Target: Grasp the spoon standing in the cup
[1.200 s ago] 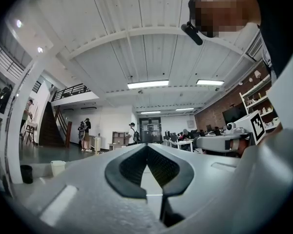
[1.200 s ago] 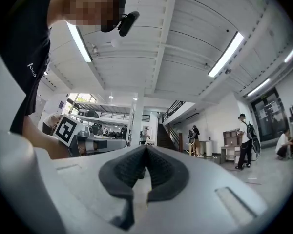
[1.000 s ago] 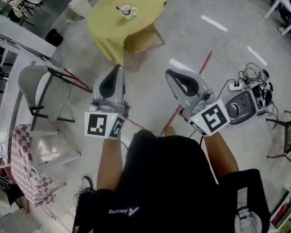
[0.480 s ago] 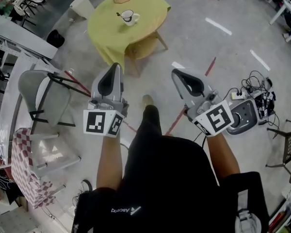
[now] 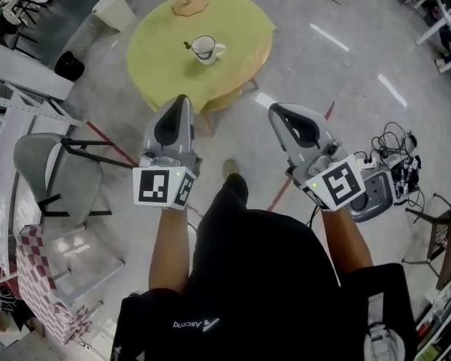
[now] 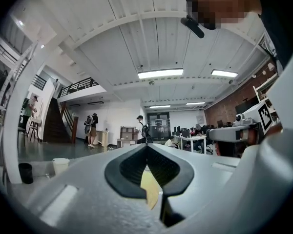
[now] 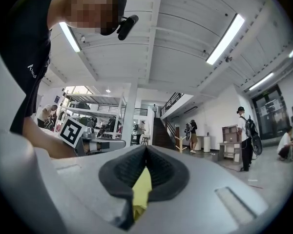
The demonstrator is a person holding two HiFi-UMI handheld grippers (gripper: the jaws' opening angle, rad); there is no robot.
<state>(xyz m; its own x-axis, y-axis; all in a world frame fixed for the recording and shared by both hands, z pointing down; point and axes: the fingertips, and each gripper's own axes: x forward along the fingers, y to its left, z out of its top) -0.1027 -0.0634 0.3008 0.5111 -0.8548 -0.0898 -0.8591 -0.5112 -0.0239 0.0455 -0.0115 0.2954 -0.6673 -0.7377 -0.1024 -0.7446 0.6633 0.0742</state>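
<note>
A white cup [image 5: 205, 49] stands on a round table with a yellow cloth [image 5: 233, 28] at the top of the head view. A spoon [image 5: 188, 45] stands in the cup, its handle leaning left. Both grippers are held out in front of the person, well short of the table and above the floor. My left gripper [image 5: 183, 99] is shut with nothing in it. My right gripper [image 5: 274, 110] is also shut and empty. In the left gripper view the jaws [image 6: 146, 148] meet, with yellow cloth showing behind them. The right gripper view shows the same [image 7: 145, 151].
A wooden stand [image 5: 188, 4] sits at the table's far side. A grey folding chair [image 5: 56, 164] and a checked cloth [image 5: 37, 273] are at the left. A grey device with cables [image 5: 379, 179] lies on the floor at the right. People stand far off in the hall.
The person has walked toward the table, so it and the cup sit lower and larger in the head view. Both grippers stay shut and level.
</note>
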